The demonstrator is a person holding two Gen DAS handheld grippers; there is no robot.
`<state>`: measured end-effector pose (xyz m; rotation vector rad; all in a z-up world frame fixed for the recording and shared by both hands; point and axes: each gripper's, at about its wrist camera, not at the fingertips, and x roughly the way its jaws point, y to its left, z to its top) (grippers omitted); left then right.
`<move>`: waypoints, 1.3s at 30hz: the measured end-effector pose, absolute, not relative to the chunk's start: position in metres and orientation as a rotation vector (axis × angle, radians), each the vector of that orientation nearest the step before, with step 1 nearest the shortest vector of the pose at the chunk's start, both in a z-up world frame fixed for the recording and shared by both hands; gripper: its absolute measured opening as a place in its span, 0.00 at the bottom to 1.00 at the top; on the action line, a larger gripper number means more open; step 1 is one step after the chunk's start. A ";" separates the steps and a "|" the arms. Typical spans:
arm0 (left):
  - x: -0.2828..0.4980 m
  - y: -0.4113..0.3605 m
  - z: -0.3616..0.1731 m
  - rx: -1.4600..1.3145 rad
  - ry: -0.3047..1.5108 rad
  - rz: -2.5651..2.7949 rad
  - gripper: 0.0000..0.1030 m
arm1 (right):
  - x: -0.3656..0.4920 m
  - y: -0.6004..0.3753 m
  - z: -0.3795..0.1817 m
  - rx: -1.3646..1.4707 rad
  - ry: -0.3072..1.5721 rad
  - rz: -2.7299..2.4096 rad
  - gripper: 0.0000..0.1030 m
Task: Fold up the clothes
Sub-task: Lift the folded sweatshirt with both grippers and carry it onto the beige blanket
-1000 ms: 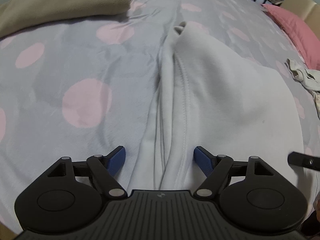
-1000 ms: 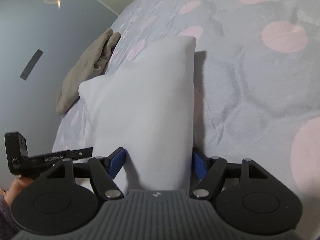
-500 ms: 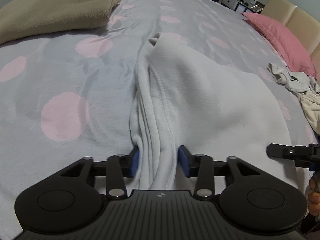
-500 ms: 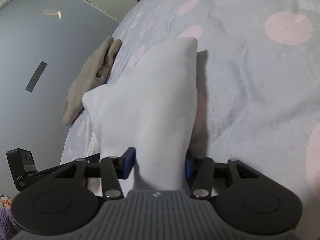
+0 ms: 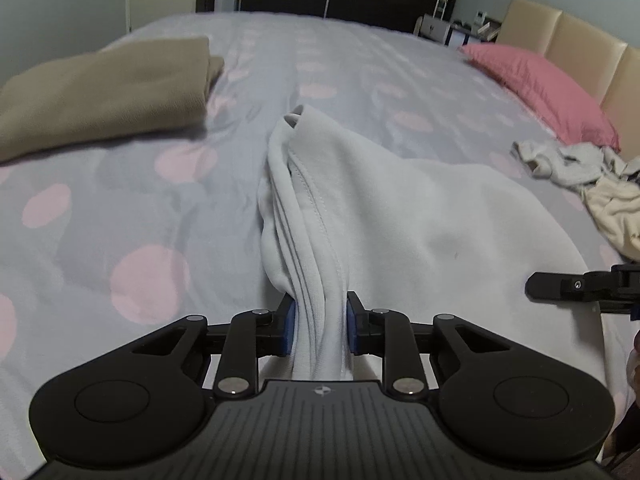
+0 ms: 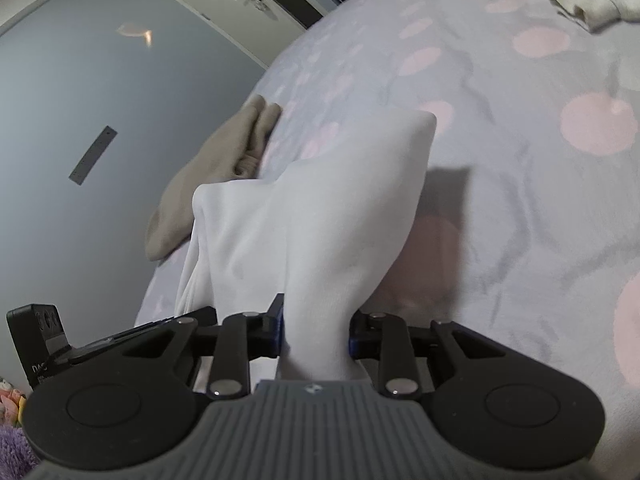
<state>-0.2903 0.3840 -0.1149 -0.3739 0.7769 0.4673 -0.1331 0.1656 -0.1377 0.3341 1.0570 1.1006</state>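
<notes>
Bed (image 5: 120, 216) with grey cover, pink dots; fills most of both views. Padded headboard (image 5: 568, 44) and pink pillow (image 5: 540, 92) at far right of left wrist view.

White garment (image 5: 400, 216) spread on the cover, partly folded, near edge raised off the bed. Long axis of the stitched side hem (image 5: 308, 200) running straight away from the left gripper, toward the far edge of the bed. Far corner peaked up in right wrist view (image 6: 416, 128), shadow on the cover just beside it.

Tan folded garment (image 5: 104, 92) well apart, far left. Loose pale clothes (image 5: 580, 168) in a heap at right, near the pillow.

Left gripper (image 5: 319, 330): jaws just closed in, blue pads pressing a bunched stack of hem layers. Clenched on the white garment.

Right gripper (image 6: 316, 330): jaws likewise just closed in, cloth pinched between pads, grasping the white garment at its other near corner. Tip of the right gripper visible at right edge of left wrist view, so both grips on the same near edge, side by side.

Judgement: near edge held at both corners, bulk of garment lying ahead of both claws. Next fold likely forward along that long axis, near edge carried toward far edge. Neither hand clearly nearer; equal travel needed to keep the edge straight. Risk: inner hem layers slipping from the left pinch.
</notes>
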 end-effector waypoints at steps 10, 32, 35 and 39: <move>-0.345 0.419 -0.061 -0.463 0.630 0.570 0.21 | -0.163 0.220 -0.090 0.328 1.021 1.221 0.29; -0.478 0.620 -0.020 -0.563 0.658 0.909 0.21 | -0.267 0.464 -0.088 0.314 1.177 1.416 0.29; -0.477 0.651 -0.032 -0.585 0.664 0.918 0.21 | -0.270 0.491 -0.094 0.285 1.168 1.414 0.29; -0.474 0.689 -0.056 -0.616 0.688 0.922 0.20 | -0.276 0.523 -0.107 0.257 1.181 1.401 0.29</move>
